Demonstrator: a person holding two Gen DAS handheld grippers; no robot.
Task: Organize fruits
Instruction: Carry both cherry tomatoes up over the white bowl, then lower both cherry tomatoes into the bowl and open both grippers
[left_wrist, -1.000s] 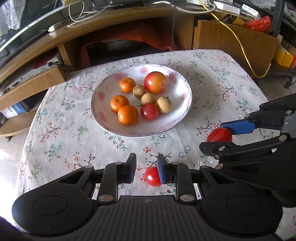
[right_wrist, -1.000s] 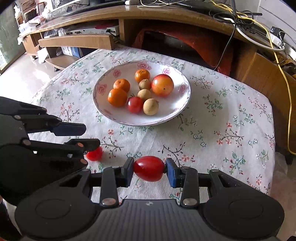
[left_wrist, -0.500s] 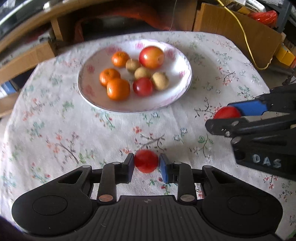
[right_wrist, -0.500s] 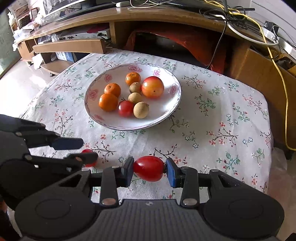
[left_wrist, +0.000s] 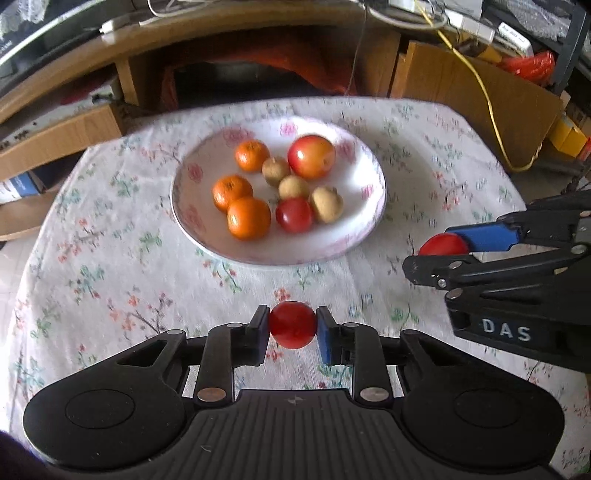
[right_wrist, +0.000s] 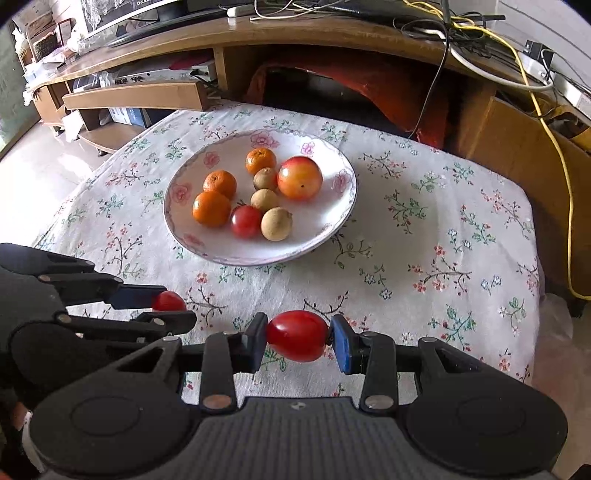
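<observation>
each tool (left_wrist: 291, 328) (right_wrist: 297, 336) grips one tomato; bowl (right_wrist: 332, 218) holds eight fruits.

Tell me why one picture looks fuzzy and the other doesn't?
Left wrist view: the plate and tablecloth are smeared by motion blur, though the held tomato stays fairly crisp. Right wrist view: plate and flower print are sharp. Both bend at the edges, fisheye style.

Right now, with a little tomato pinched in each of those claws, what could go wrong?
1. The left gripper holds its round tomato only at two sides; it might slip out and roll across the tablecloth.
2. Squeezing harder could burst the right gripper's oval tomato.
3. The plate is crowded, so a dropped tomato may knock other fruit.
</observation>
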